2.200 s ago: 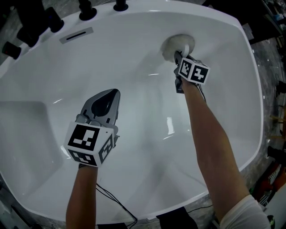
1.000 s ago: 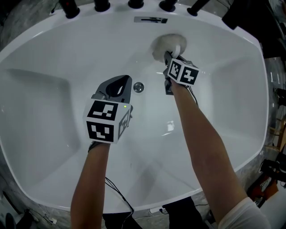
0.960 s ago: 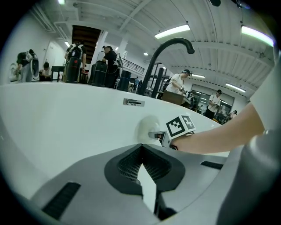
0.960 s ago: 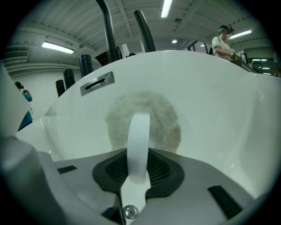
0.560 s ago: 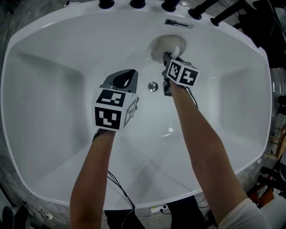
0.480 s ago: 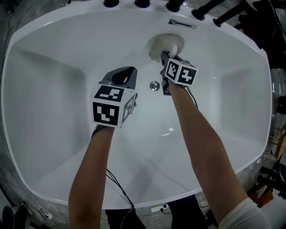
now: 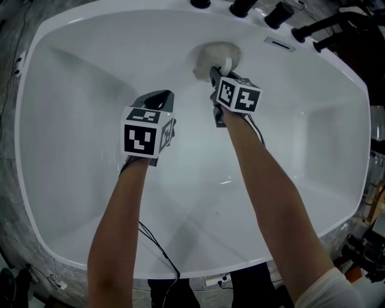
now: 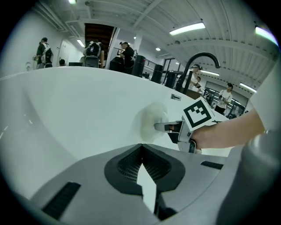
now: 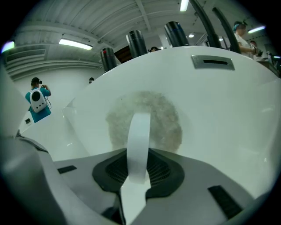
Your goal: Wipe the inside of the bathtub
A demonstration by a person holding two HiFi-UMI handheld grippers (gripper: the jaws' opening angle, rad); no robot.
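The white bathtub (image 7: pixel 72 90) fills the head view. A round, fluffy grey-white pad (image 7: pixel 218 55) lies flat against the far wall below the taps. My right gripper (image 7: pixel 213 71) is shut on the pad's white strap (image 9: pixel 139 140), and the pad (image 9: pixel 164 116) spreads out behind the jaws in the right gripper view (image 9: pixel 139 151). To its left, my left gripper (image 7: pixel 159 94) hovers over the tub floor, shut with nothing in it (image 8: pixel 141 147). The left gripper view shows the pad (image 8: pixel 151 123) and the right gripper's marker cube (image 8: pixel 199 113) ahead.
Black taps (image 7: pixel 240 7) and a curved black spout (image 8: pixel 199 57) stand along the far rim. An overflow slot (image 7: pixel 280 43) sits right of the pad, and shows again as an overflow slot (image 9: pixel 213 62). People (image 8: pixel 125 48) stand in the hall beyond. Cables (image 7: pixel 156 246) hang near the front rim.
The head view has swung, so the tub looks turned. The right gripper keeps the pad on the far wall, shifted slightly left. The left gripper drifted left, and the drain no longer shows.
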